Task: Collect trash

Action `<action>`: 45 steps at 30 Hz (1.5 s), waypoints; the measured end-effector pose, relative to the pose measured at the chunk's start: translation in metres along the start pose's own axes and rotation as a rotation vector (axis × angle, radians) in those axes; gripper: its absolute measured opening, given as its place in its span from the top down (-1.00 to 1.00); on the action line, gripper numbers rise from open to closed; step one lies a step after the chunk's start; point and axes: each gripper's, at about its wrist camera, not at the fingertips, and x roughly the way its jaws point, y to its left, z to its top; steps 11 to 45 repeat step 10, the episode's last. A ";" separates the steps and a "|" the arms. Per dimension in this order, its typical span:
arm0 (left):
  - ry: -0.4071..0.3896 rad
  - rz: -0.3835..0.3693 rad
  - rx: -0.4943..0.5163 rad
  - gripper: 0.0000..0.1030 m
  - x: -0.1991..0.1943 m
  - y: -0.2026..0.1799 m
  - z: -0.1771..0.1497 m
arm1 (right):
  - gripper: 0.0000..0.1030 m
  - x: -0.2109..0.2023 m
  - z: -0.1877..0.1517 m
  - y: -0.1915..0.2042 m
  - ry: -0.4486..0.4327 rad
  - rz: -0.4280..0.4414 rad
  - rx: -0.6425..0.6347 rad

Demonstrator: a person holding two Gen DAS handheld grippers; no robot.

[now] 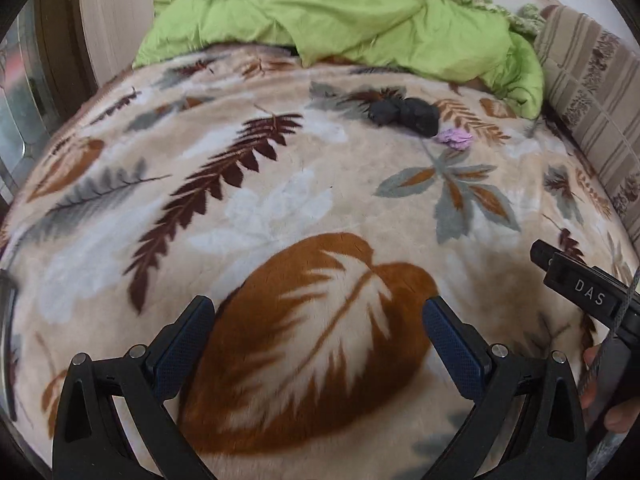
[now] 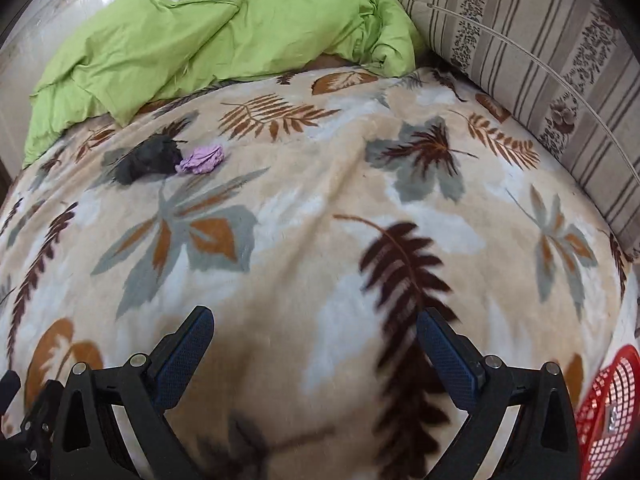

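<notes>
A crumpled purple wad (image 2: 201,161) lies touching a black wad (image 2: 146,159) far out on the leaf-print blanket (image 2: 320,208), near the green duvet (image 2: 224,36). Left gripper (image 1: 320,316) and right gripper (image 2: 316,316) gape wide, empty. A red basket (image 2: 610,408) sits near right, contents unclear.

Right gripper (image 2: 316,344) gapes above leaf-print blanket (image 2: 320,200); purple wad (image 2: 202,160) touches black wad (image 2: 146,160).

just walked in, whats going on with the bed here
A person holds a two-finger tool in each hand over a leaf-print blanket. Both the left tool and the right tool are open and empty. Two bits of trash lie together farther up the bed: a black crumpled wad and a purple crumpled wad. A red basket sits at the right edge. Nothing is picked up yet.
</notes>
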 end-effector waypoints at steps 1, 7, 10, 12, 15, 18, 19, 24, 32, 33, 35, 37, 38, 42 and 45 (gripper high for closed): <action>0.017 -0.003 -0.012 -1.00 0.010 0.003 0.004 | -0.98 0.006 0.002 0.003 -0.005 -0.002 -0.005; 0.000 0.008 -0.013 -1.00 0.026 0.004 0.013 | -0.98 0.029 0.005 0.014 0.035 -0.030 -0.033; -0.004 0.007 -0.011 -1.00 0.025 0.006 0.013 | -0.98 0.026 -0.001 0.013 -0.003 -0.022 -0.044; -0.004 0.007 -0.011 -1.00 0.025 0.006 0.013 | -0.98 0.026 -0.001 0.013 -0.003 -0.022 -0.044; -0.004 0.007 -0.011 -1.00 0.025 0.006 0.013 | -0.98 0.026 -0.001 0.013 -0.003 -0.022 -0.044; -0.004 0.007 -0.011 -1.00 0.025 0.006 0.013 | -0.98 0.026 -0.001 0.013 -0.003 -0.022 -0.044; -0.004 0.007 -0.011 -1.00 0.025 0.006 0.013 | -0.98 0.026 -0.001 0.013 -0.003 -0.022 -0.044; -0.004 0.007 -0.011 -1.00 0.025 0.006 0.013 | -0.98 0.026 -0.001 0.013 -0.003 -0.022 -0.044; -0.004 0.007 -0.011 -1.00 0.025 0.006 0.013 | -0.98 0.026 -0.001 0.013 -0.003 -0.022 -0.044; -0.004 0.007 -0.011 -1.00 0.025 0.006 0.013 | -0.98 0.026 -0.001 0.013 -0.003 -0.022 -0.044; -0.004 0.007 -0.011 -1.00 0.025 0.006 0.013 | -0.98 0.026 -0.001 0.013 -0.003 -0.022 -0.044; -0.004 0.007 -0.011 -1.00 0.025 0.006 0.013 | -0.98 0.026 -0.001 0.013 -0.003 -0.022 -0.044; -0.004 0.007 -0.011 -1.00 0.025 0.006 0.013 | -0.98 0.026 -0.001 0.013 -0.003 -0.022 -0.044; -0.004 0.007 -0.011 -1.00 0.025 0.006 0.013 | -0.98 0.026 -0.001 0.013 -0.003 -0.022 -0.044; -0.004 0.007 -0.011 -1.00 0.025 0.006 0.013 | -0.98 0.026 -0.001 0.013 -0.003 -0.022 -0.044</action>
